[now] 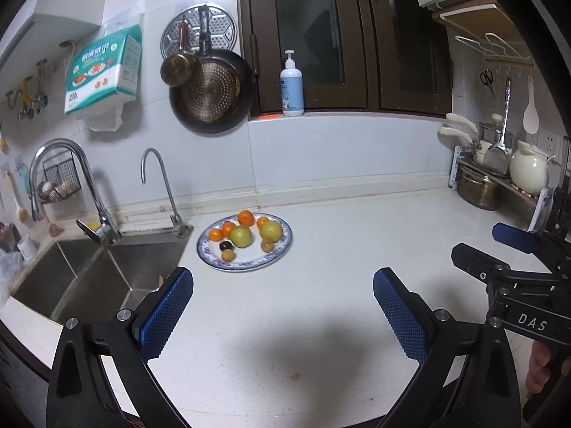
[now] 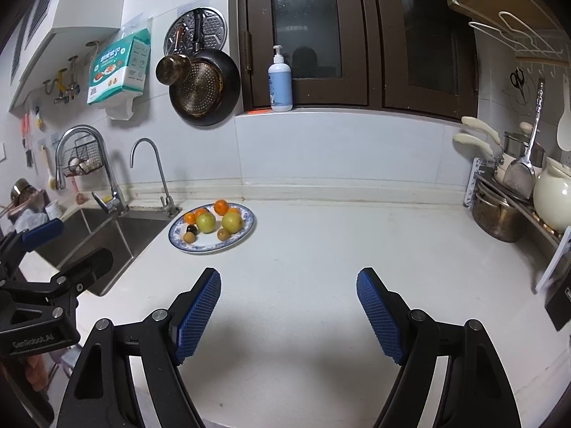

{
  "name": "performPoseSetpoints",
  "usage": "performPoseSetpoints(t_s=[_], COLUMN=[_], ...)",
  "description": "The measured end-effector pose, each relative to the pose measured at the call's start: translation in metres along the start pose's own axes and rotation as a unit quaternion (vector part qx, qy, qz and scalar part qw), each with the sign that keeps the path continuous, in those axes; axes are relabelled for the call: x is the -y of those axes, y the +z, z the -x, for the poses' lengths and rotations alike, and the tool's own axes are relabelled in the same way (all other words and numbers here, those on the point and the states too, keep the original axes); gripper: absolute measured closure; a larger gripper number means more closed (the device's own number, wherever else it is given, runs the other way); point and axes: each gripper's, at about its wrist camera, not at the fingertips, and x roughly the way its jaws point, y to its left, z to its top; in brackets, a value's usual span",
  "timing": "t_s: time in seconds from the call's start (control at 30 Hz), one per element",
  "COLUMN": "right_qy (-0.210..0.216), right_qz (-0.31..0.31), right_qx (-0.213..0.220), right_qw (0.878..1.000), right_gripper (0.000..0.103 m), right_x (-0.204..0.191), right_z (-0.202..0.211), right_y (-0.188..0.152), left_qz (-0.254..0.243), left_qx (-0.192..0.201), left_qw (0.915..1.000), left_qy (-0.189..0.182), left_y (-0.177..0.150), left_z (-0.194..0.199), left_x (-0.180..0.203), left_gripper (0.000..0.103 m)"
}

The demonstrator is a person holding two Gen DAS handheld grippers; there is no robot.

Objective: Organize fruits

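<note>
A white counter (image 2: 321, 249) runs along a tiled wall. At its left end sits a steel sink (image 1: 107, 271) with a tall tap (image 1: 67, 178) and a thinner tap (image 1: 160, 185) beside it. A wire basket (image 1: 60, 182) hangs behind the tall tap, holding what may be eggs. On the wall hang a tissue pack (image 1: 103, 71), a dark pan (image 1: 210, 96) with a small pot (image 1: 180, 69) over it, and a steamer plate (image 1: 217, 26) behind them. A pump bottle (image 1: 291, 87) stands on the sill below a dark window (image 2: 357, 35). At the right, a rack (image 2: 499, 192) holds a steel pot (image 2: 496, 217), a cream jug (image 2: 553, 196) and a ladle (image 2: 524, 171).
</note>
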Motion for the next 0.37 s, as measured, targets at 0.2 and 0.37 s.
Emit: performPoseSetpoints(t_s=[0.2, 0.37], right_qy=[-0.003, -0.004], right_qz=[0.005, 0.004], right_qx=[-0.001, -0.004], right_qw=[1.0, 1.0], right_gripper=[0.024, 0.024], right_x=[0.0, 0.0017], right_z=[-0.002, -0.006], right_y=[0.0001, 0.001], left_qz=[0.006, 0.003], left_qx=[-0.003, -0.003], left_qw=[1.0, 1.0], left_qy=[0.003, 0.008], left_y=[0.0016, 0.0027], left_z=[-0.0043, -0.0074], left_x=[-0.0017, -0.0012], left_gripper=[0.0, 0.0])
